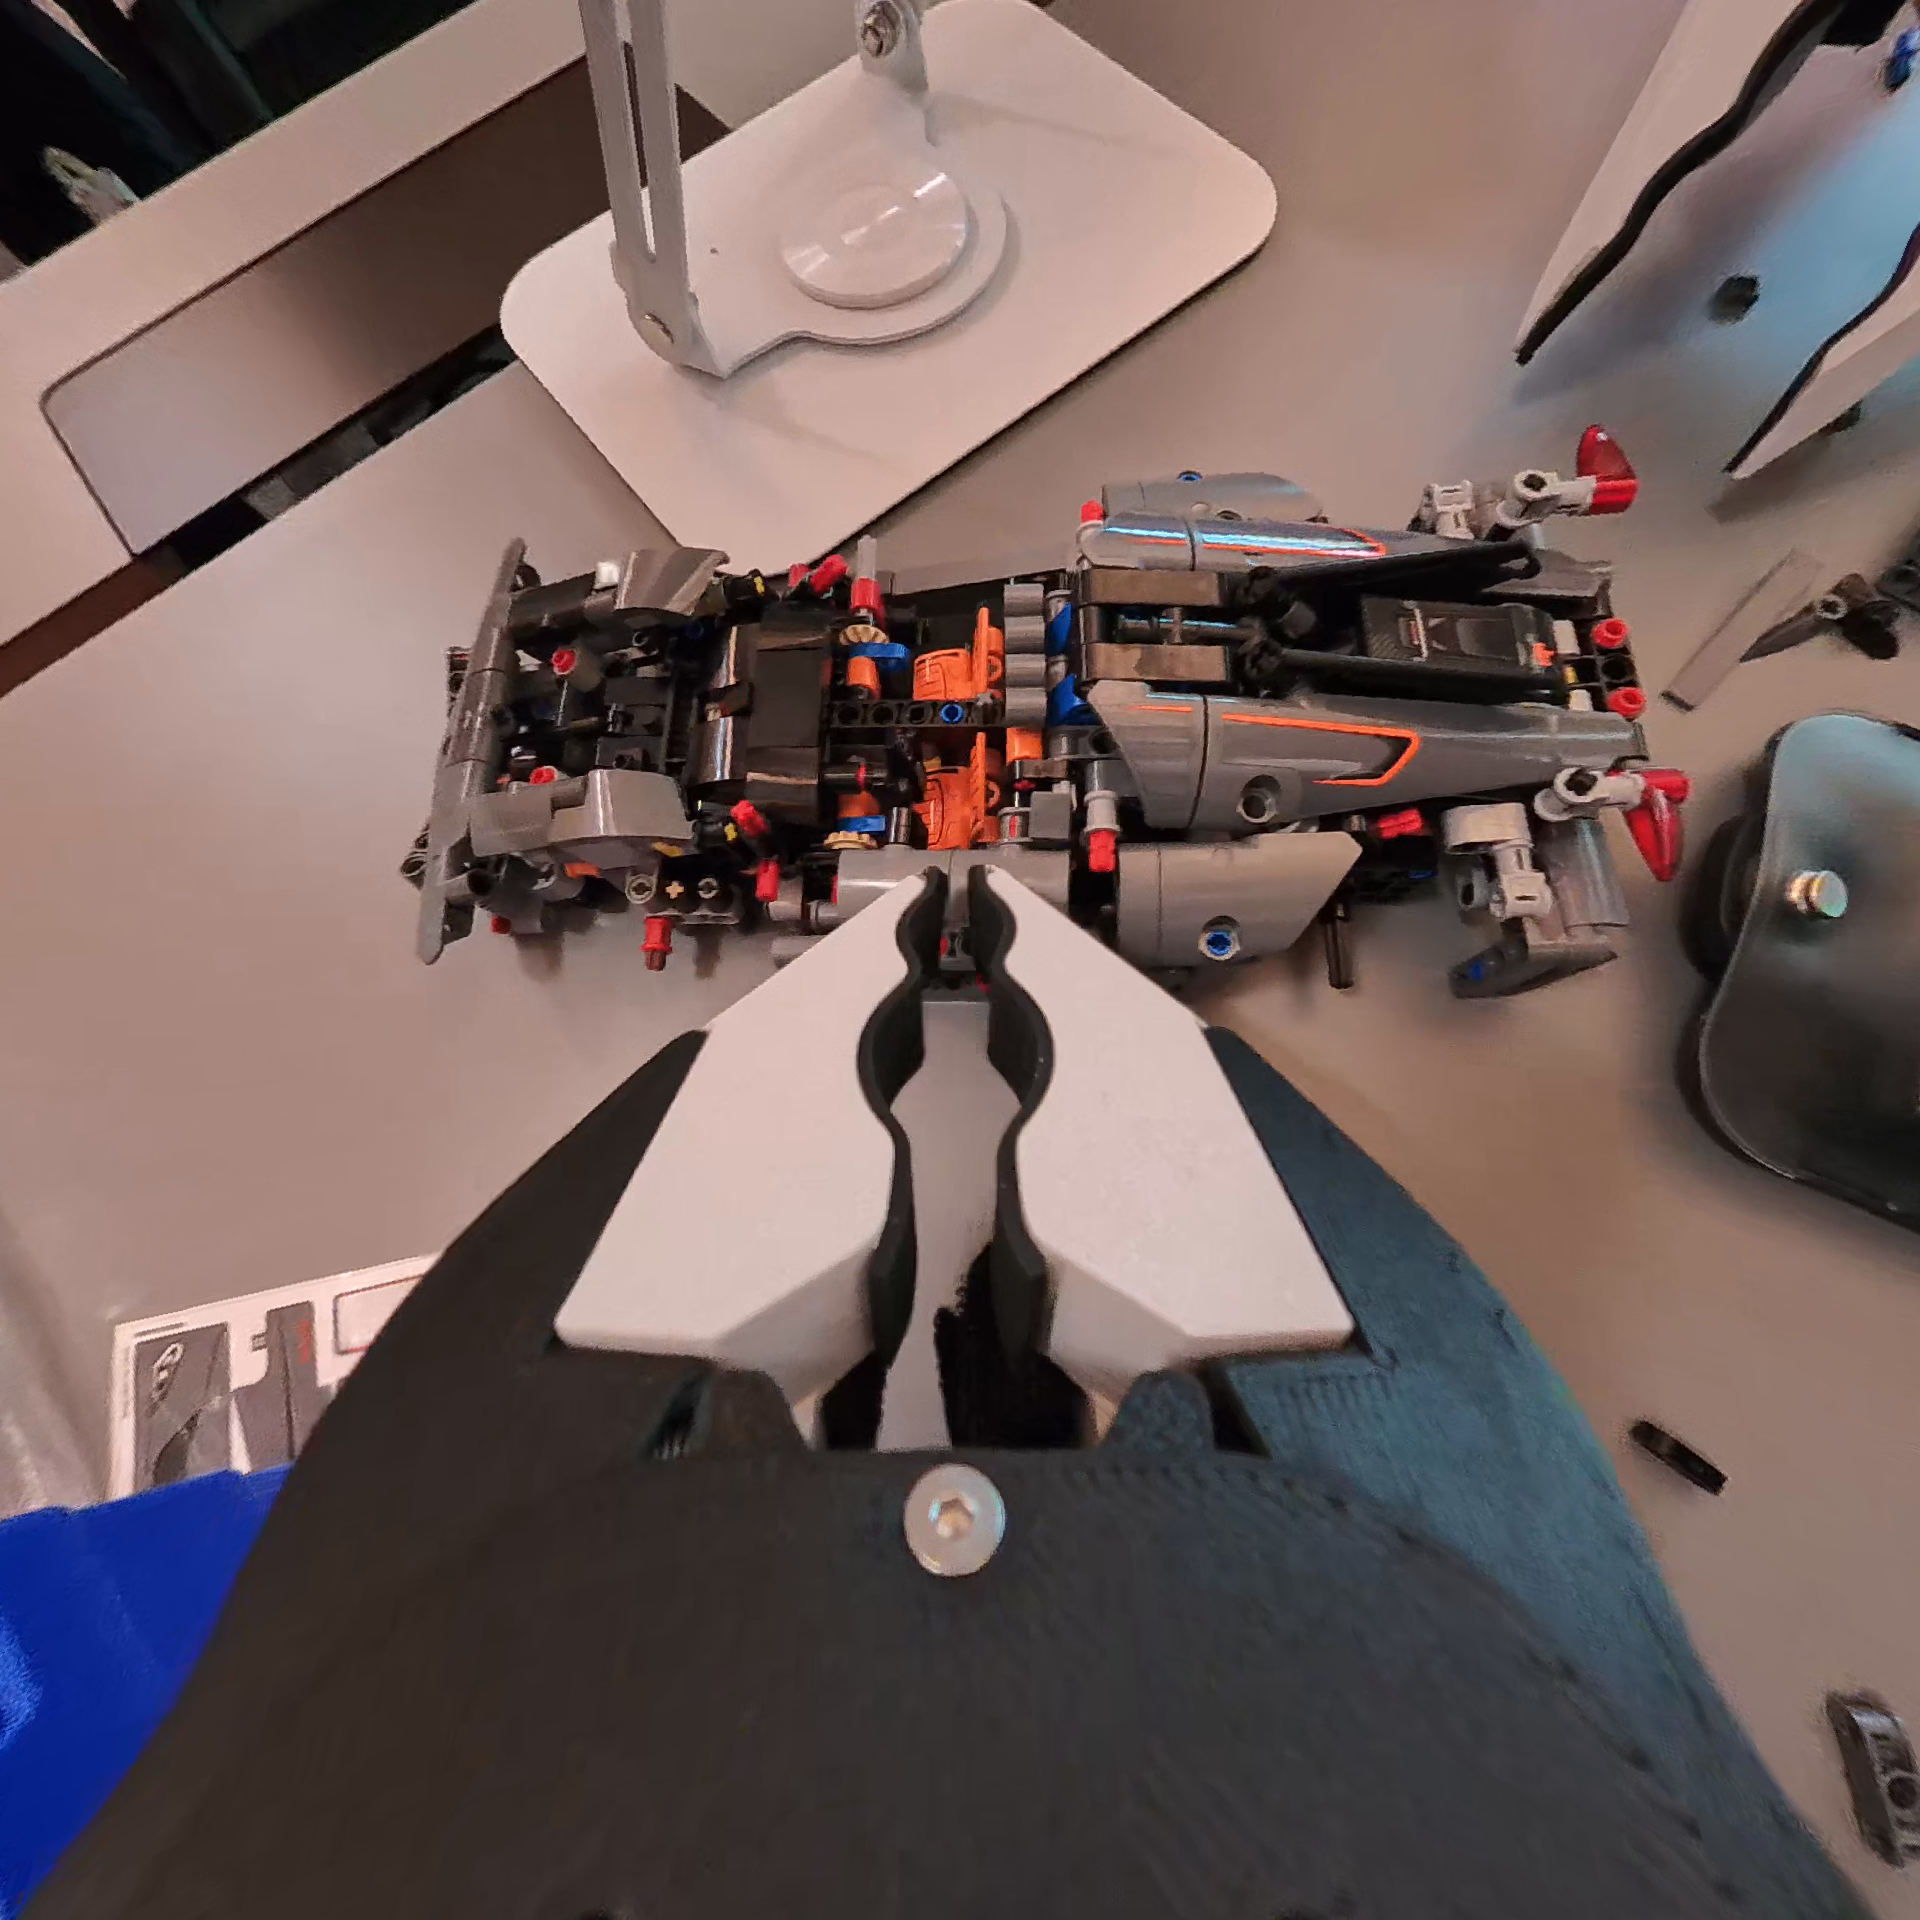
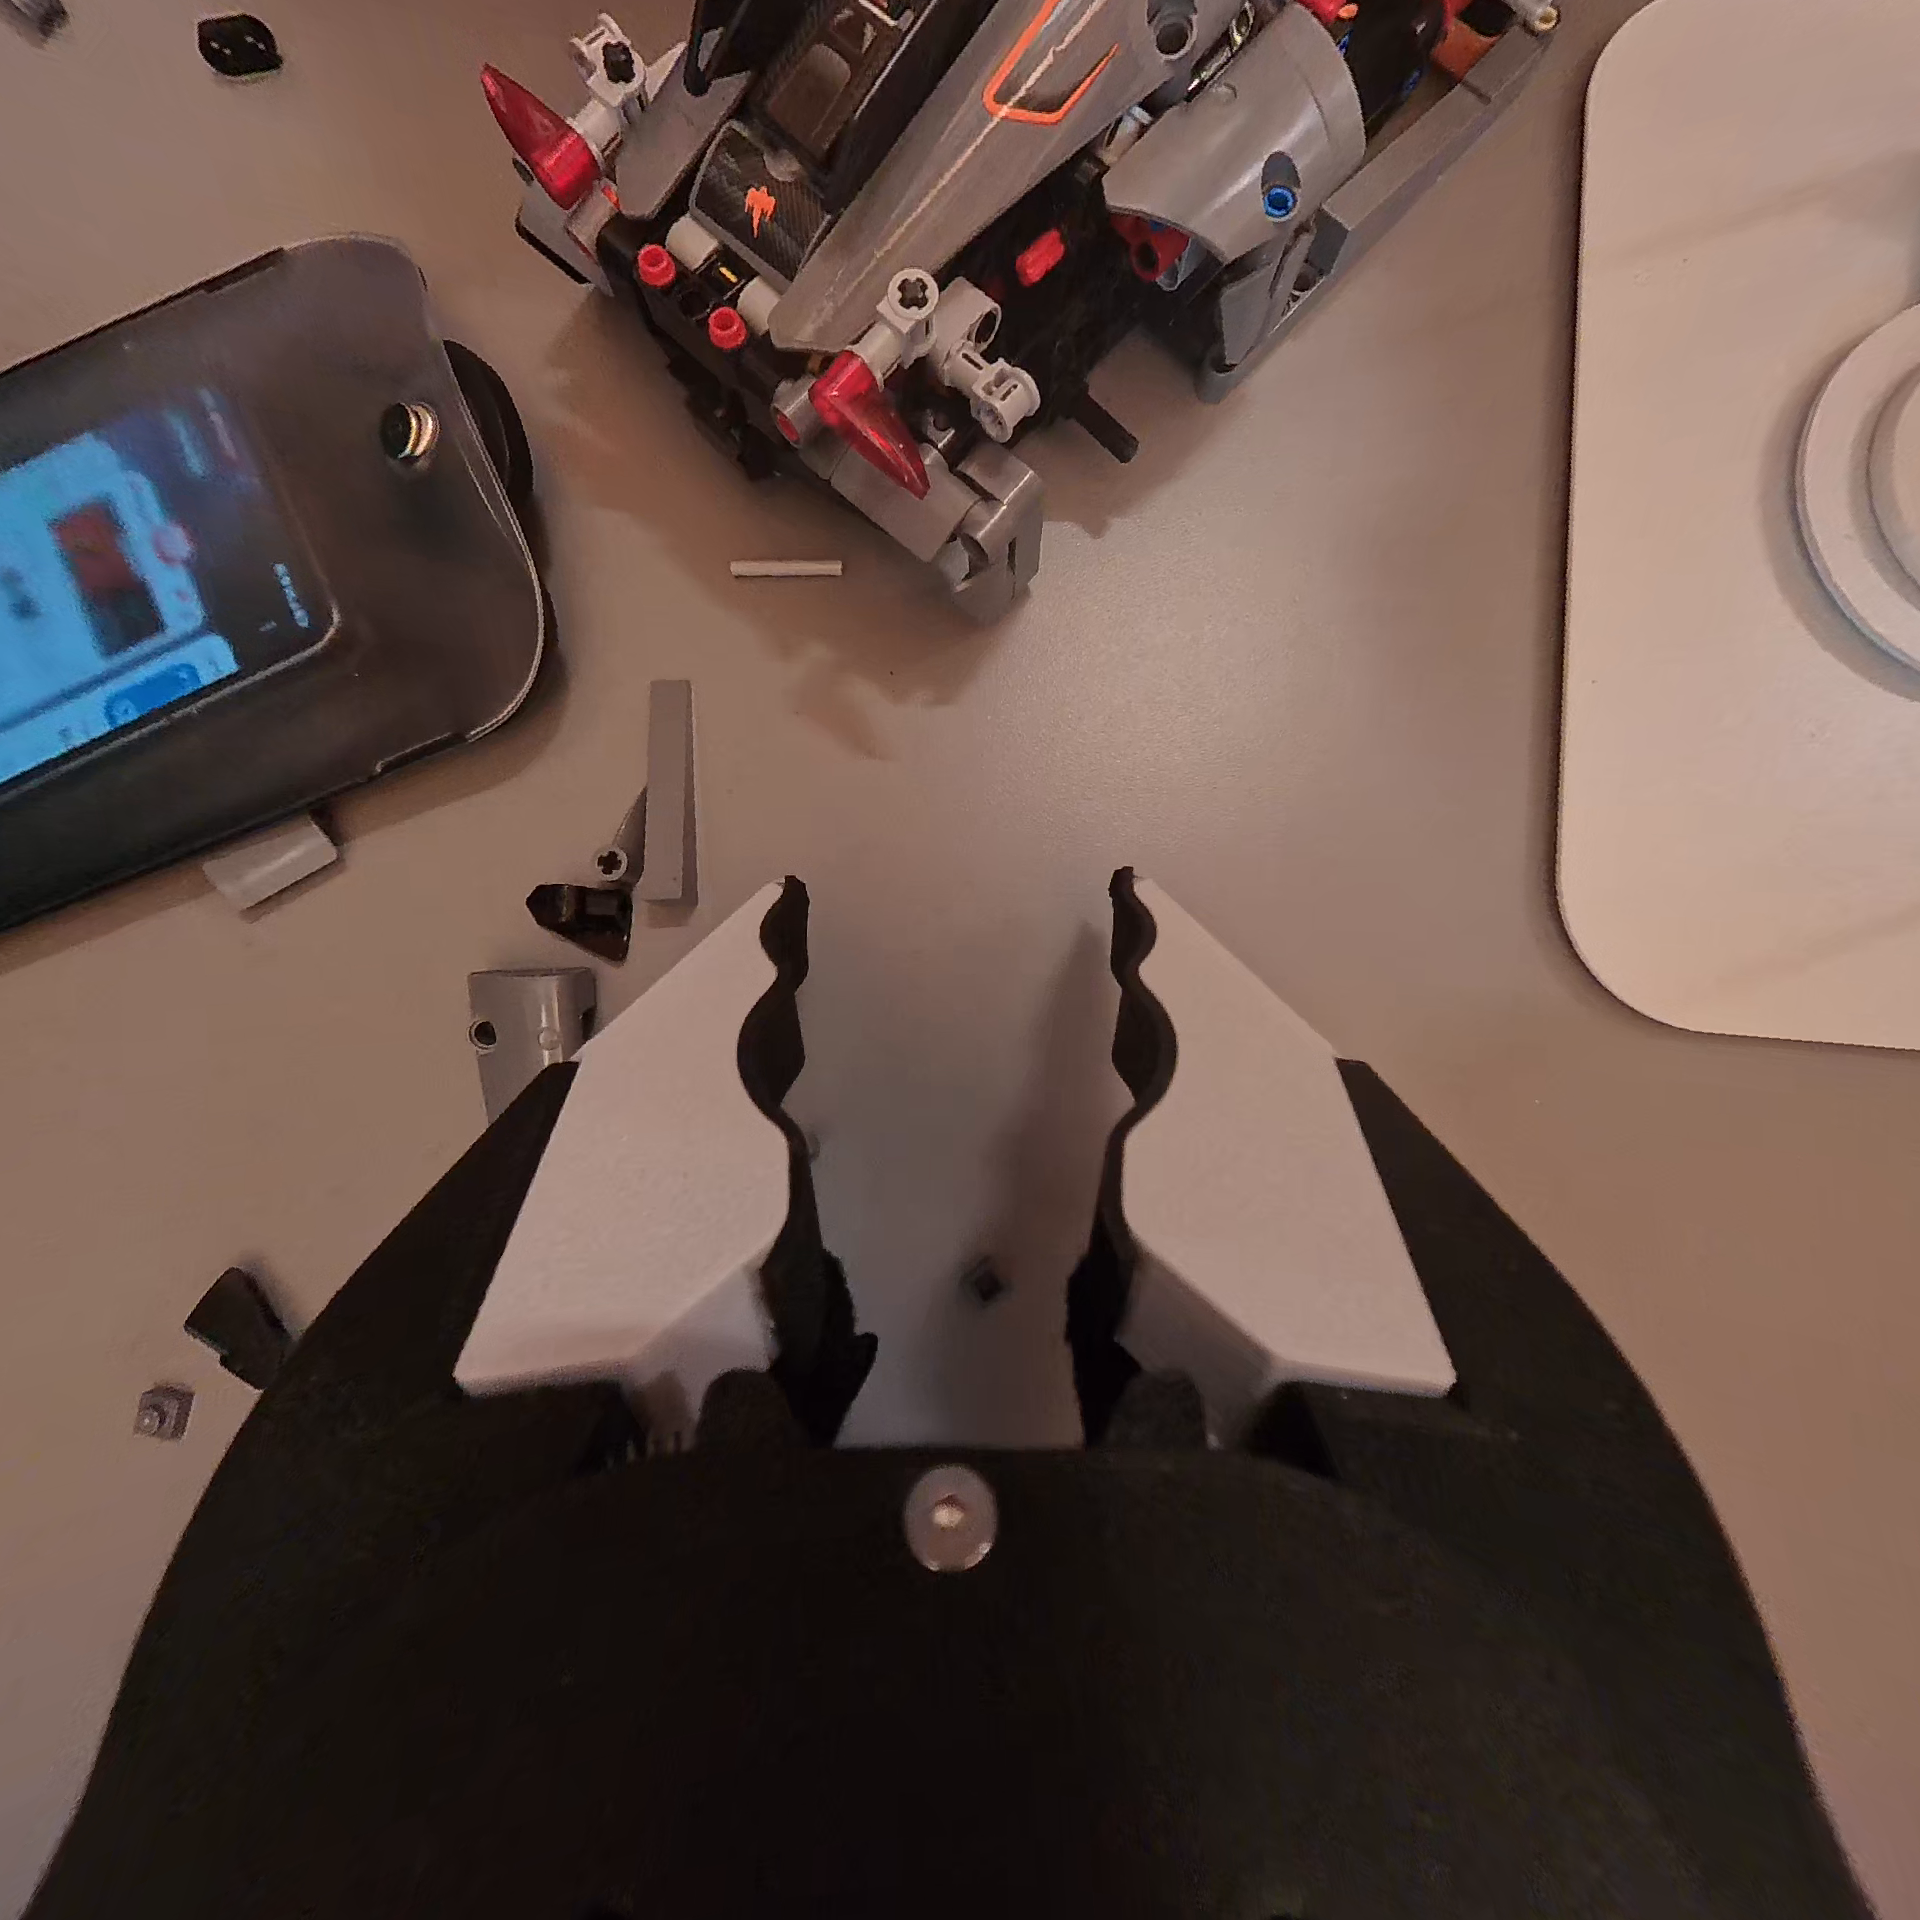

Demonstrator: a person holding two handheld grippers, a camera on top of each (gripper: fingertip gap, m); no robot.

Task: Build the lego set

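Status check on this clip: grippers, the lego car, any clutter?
Left gripper shut on the lego car, near side. Right gripper open, empty, short of the car's tail. Loose grey wedge piece and phone beside it.

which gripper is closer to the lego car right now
Left. The left gripper is at the lego car, its jaws nearly shut at the near side edge. The right gripper hangs open above bare table, short of the car's rear end.
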